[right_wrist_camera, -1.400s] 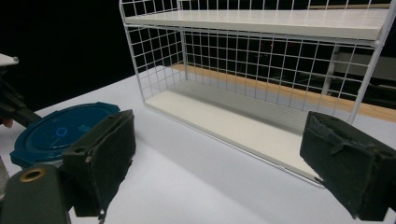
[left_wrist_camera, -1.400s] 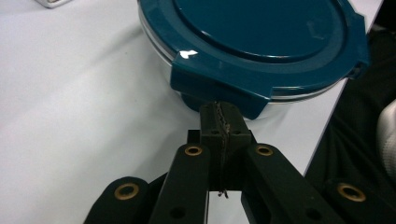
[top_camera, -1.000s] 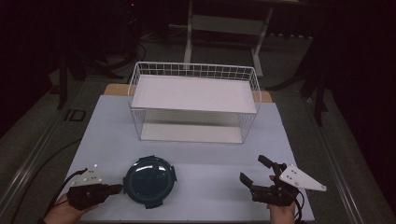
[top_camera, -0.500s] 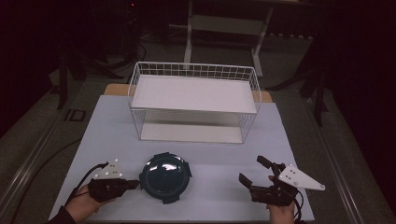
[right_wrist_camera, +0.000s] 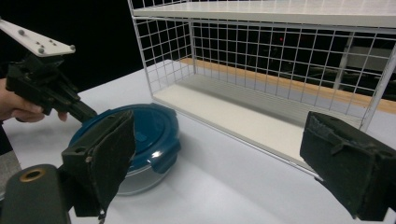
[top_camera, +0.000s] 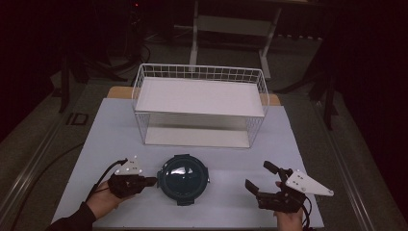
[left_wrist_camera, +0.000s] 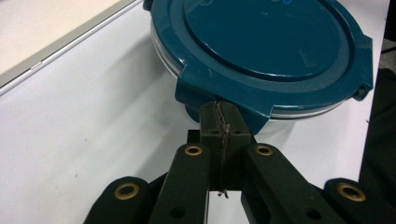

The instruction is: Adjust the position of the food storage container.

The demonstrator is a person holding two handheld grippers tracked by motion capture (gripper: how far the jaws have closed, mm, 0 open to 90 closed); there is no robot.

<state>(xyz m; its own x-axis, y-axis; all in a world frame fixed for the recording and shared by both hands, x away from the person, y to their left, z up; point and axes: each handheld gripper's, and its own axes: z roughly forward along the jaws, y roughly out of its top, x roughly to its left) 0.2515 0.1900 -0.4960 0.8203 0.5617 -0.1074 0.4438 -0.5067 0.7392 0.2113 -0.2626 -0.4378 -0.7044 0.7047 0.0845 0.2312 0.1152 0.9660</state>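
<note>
A round clear container with a dark teal latch lid (top_camera: 183,179) (left_wrist_camera: 275,46) (right_wrist_camera: 135,135) sits on the white table near the front, left of centre. My left gripper (top_camera: 153,181) (left_wrist_camera: 220,109) is shut, jaws pressed flat together, with its tip against the lid's left latch tab; nothing lies between the jaws. It shows again in the right gripper view as the left gripper (right_wrist_camera: 91,113) touching the lid's rim. My right gripper (top_camera: 257,175) (right_wrist_camera: 224,154) is open and holds nothing, low over the table to the right of the container and apart from it.
A white wire rack (top_camera: 199,103) (right_wrist_camera: 280,60) with an upper and a lower shelf stands behind the container at mid-table. The white table top (top_camera: 110,130) ends close in front of both hands. Dark floor and stand legs surround it.
My left gripper has moved right, and the container has slid right with it toward the table's centre. The right gripper has stayed still and open.
</note>
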